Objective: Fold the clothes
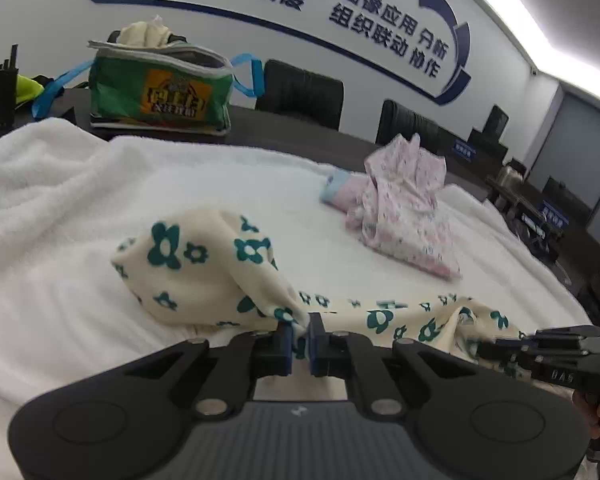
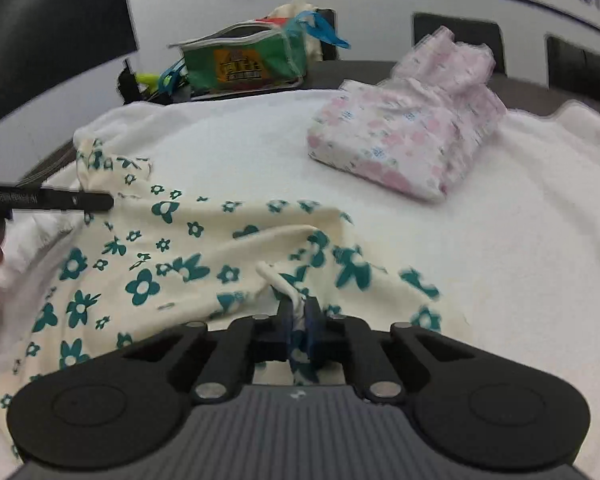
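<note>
Both grippers pinch the cream flowered garment (image 2: 172, 248): left gripper (image 1: 300, 334) and right gripper (image 2: 299, 314) each clamp an edge, likely to stretch it across the white towel (image 1: 60, 208). Far right sits a folded pink garment (image 2: 408, 140).

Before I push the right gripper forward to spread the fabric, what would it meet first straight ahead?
The right gripper, shut on the cream floral garment, would first plough into that garment's bunched folds. Beyond is bare white towel; the folded pink garment appears off to the right, though depth is unclear.
</note>
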`<state>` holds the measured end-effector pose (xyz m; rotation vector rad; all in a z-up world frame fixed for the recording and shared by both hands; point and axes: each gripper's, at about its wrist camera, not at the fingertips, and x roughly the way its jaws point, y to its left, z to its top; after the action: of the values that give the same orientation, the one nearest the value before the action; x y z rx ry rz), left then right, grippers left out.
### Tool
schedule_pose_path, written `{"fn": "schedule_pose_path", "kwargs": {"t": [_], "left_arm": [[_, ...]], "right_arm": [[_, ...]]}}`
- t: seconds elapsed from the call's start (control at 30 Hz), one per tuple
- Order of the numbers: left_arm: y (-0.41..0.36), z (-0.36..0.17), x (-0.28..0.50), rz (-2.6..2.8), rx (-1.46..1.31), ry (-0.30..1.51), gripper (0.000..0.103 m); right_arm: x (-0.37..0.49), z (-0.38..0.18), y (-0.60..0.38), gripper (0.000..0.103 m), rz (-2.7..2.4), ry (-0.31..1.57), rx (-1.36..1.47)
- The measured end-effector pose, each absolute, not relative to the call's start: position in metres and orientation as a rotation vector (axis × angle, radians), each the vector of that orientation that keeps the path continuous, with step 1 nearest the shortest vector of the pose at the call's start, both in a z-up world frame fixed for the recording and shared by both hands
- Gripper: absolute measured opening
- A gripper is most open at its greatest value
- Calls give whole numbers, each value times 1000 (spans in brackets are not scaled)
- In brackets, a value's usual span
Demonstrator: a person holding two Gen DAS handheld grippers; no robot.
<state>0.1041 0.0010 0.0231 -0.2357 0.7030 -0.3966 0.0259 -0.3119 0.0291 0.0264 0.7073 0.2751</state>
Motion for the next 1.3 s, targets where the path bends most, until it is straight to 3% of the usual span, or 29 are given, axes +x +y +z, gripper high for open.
{"fn": "schedule_pose_path", "kwargs": {"t": [0.13,0.23,0.3,0.33,0.37,0.43,0.53,0.63,0.77,0.93,1.3], "left_arm": [[1,24,111,-389,-256,698,10],[-2,17,114,-364,-208,742,12],[3,27,97,-375,-184,712,20],[7,33,87,-382,-172,694,30],[11,40,74,-386,-161,671,41],[21,53,42,-391,-150,623,51],[35,63,-2,-430,-166,600,53],[42,61,-42,-498,-119,577,54],[50,50,-90,-620,-103,529,63],[36,30,-115,-653,-1,570,62],[27,21,-161,-753,315,425,63]], "right_arm": [[34,46,-319,5,217,618,39],[48,33,-320,10,155,661,20],[43,31,-323,13,171,664,35],[39,31,-325,19,180,662,44],[30,35,-328,34,196,635,46],[9,47,-334,56,223,567,31],[-22,65,-336,56,267,514,-22],[-38,71,-335,65,345,558,-2],[-64,63,-320,65,437,601,-27],[-107,45,-296,70,637,559,-192],[-168,29,-307,83,623,552,-371]]}}
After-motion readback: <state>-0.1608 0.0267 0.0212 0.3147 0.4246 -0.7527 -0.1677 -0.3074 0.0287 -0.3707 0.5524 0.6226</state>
